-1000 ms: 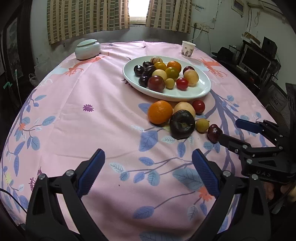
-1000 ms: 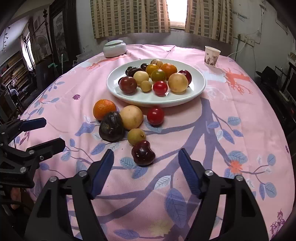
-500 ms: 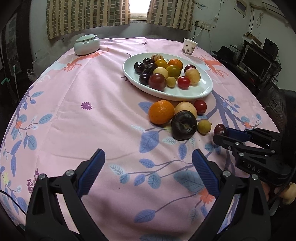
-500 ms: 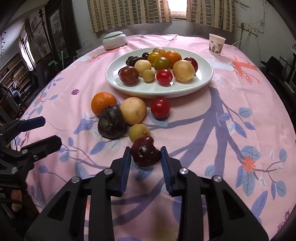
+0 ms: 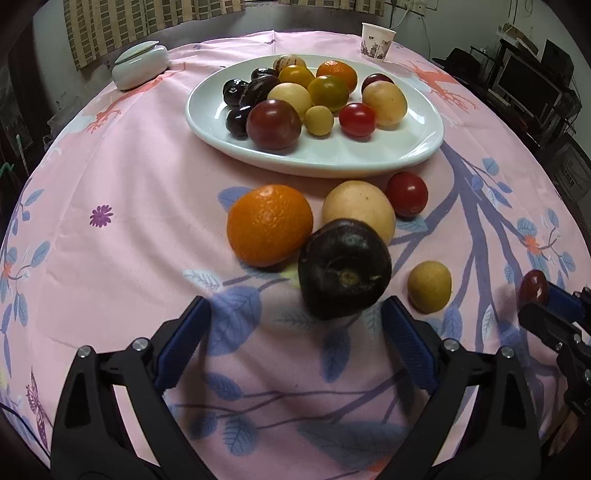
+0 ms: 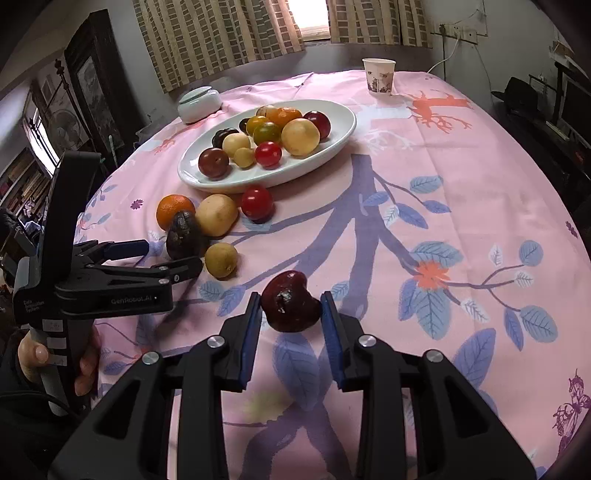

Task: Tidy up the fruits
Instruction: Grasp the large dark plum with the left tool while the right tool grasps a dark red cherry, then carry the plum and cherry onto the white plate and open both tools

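My right gripper [image 6: 290, 308] is shut on a dark red fruit [image 6: 290, 306] and holds it above the cloth; the fruit also shows in the left wrist view [image 5: 533, 285]. My left gripper [image 5: 295, 325] is open and empty, its fingers on either side of a dark purple fruit [image 5: 343, 267] on the table. Beside it lie an orange [image 5: 269, 225], a pale yellow fruit [image 5: 358, 210], a red tomato [image 5: 406, 192] and a small yellow-green fruit [image 5: 429, 286]. A white plate [image 5: 406, 147] behind them holds several fruits.
A paper cup [image 5: 377, 36] and a lidded white bowl [image 5: 140, 64] stand at the far side of the pink flowered tablecloth [image 5: 129, 221]. Curtains hang behind. Dark furniture and monitors stand to the right.
My right gripper has lifted the dark red fruit off the cloth and drawn it back to the right. My left gripper has moved forward up to the dark purple fruit, still open.
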`<state>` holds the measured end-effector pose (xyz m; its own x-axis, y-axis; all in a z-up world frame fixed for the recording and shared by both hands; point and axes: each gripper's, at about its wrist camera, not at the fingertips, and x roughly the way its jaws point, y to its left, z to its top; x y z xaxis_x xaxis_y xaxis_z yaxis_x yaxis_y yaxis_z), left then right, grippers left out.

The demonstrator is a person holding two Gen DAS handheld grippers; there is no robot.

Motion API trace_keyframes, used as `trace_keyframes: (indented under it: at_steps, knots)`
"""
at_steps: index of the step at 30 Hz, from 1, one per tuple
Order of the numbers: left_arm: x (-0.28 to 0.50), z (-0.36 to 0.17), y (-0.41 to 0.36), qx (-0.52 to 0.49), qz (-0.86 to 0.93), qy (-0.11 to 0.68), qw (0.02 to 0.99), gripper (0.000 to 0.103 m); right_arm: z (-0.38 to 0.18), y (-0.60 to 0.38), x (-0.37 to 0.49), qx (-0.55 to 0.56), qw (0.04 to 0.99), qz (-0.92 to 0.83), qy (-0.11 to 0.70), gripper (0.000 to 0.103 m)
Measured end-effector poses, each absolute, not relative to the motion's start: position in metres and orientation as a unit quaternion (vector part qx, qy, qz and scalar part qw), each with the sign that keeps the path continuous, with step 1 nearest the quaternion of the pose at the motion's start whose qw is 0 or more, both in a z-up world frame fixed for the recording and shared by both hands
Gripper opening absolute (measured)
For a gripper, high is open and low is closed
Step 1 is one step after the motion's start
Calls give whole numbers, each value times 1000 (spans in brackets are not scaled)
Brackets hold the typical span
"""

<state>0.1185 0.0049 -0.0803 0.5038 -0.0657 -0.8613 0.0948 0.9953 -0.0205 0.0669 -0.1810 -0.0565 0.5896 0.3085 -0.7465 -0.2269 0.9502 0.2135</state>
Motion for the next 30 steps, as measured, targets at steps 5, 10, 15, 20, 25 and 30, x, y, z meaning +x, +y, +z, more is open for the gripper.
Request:
trace_keyframes:
  at_steps: [5, 10, 15, 20, 25, 30]
  knots:
    - [130, -76, -8, 20, -40, 481, 876, 74, -59, -180, 66, 56, 886, 163, 431, 33]
    - [123, -66, -2, -1, -58, 475, 878, 46, -55, -178, 62, 53, 887, 165, 428, 33]
    - [102, -54, 6, -19, -74, 469, 880, 46, -52, -171, 63, 45, 888, 165, 428, 33]
    - [82, -44, 12, -19, -95, 461, 882, 46, -51, -160, 66, 40, 886, 167, 431, 33]
    - [70, -31, 15, -10, -114, 445, 888, 46, -50, -150, 70, 33, 884, 171, 434, 33]
    - [77, -22, 23, -8, -105, 441, 891, 46, -50, -146, 75, 29, 882, 172, 437, 33]
